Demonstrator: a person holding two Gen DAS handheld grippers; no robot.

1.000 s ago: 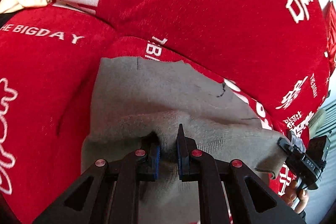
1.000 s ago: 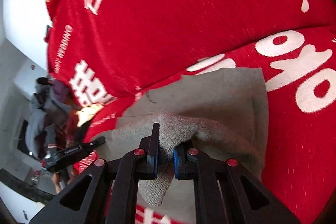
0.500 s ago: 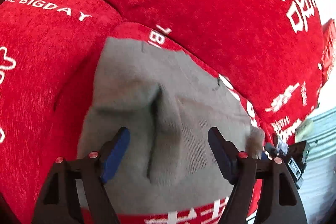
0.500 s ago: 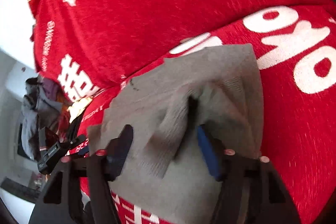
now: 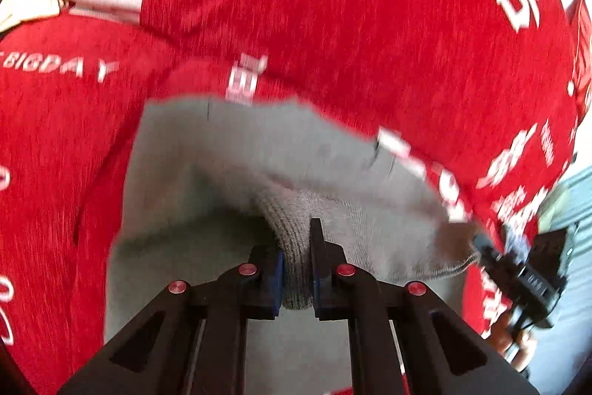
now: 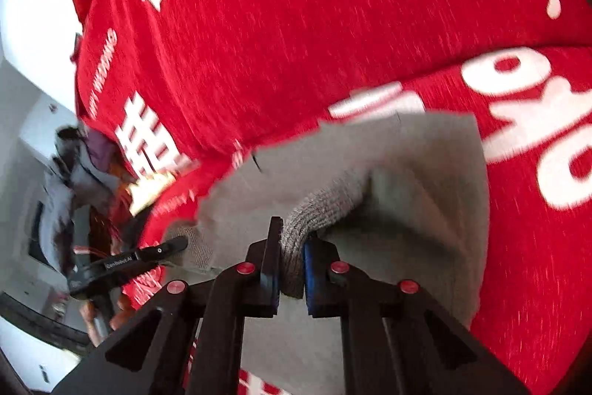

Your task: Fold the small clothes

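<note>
Both grippers [image 5: 296,269] reclamped on gray cloth [image 5: 229,154]

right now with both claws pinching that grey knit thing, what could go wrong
1. Each claw holds only a narrow bunched ridge: the left claw and right claw pinch the ribbed edge of the grey garment, so it may slip out when lifted.
2. The rest of it hangs slack between the grips, so the fold could land creased or uneven.
3. The red cover beneath looks fuzzy; the knit may drag on it.
</note>
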